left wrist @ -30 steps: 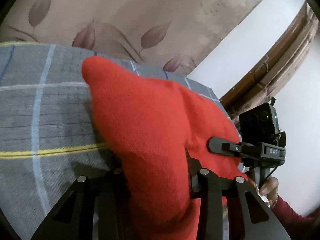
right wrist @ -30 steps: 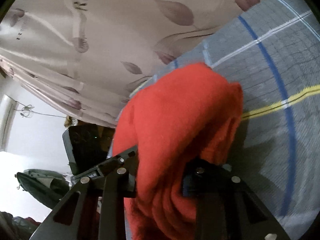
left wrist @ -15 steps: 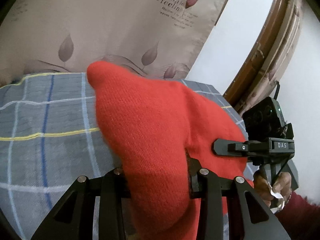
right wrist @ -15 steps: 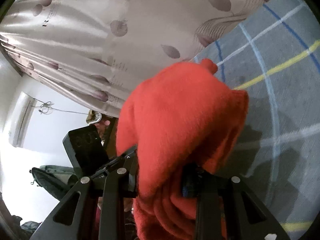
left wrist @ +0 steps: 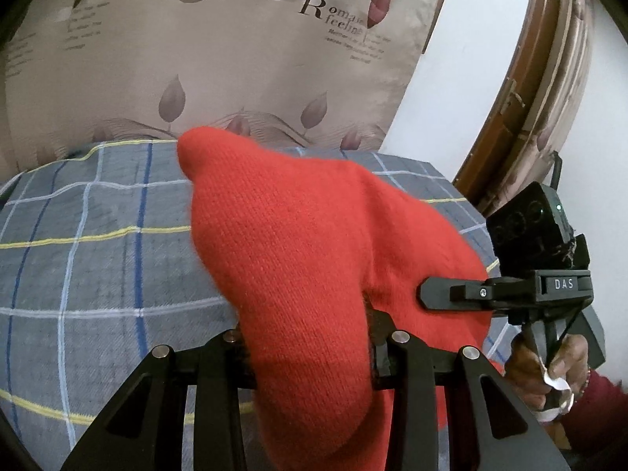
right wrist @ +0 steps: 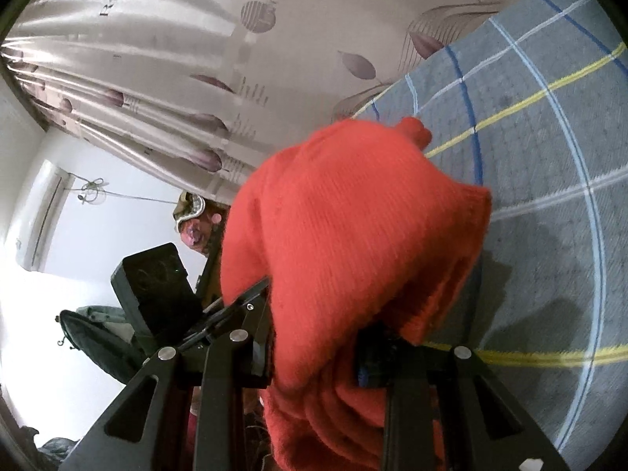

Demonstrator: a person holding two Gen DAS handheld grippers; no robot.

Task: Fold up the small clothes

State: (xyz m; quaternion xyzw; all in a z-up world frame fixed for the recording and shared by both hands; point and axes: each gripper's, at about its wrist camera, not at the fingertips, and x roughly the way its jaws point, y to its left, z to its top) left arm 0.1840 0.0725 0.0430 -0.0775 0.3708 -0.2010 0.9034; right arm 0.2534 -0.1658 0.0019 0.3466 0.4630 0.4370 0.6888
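A red knitted garment (left wrist: 298, 243) hangs between both grippers, lifted above a grey plaid cloth surface (left wrist: 86, 259). My left gripper (left wrist: 310, 337) is shut on one edge of it; the cloth drapes over the jaws and hides the fingertips. My right gripper (right wrist: 314, 349) is shut on the other edge of the same red garment (right wrist: 353, 227), which bunches in folds below the jaws. The right gripper also shows in the left wrist view (left wrist: 431, 294), pinching the garment's right side. The left gripper's body shows at the left of the right wrist view (right wrist: 157, 286).
A beige curtain (left wrist: 235, 47) with leaf prints hangs behind the plaid surface (right wrist: 549, 157). A wooden door frame (left wrist: 522, 90) and white wall stand to the right. A person's hand (left wrist: 549, 369) holds the right gripper.
Both grippers have risen and tilted up with the red garment held between them; more curtain and wall show, and the plaid surface sits lower in both views.
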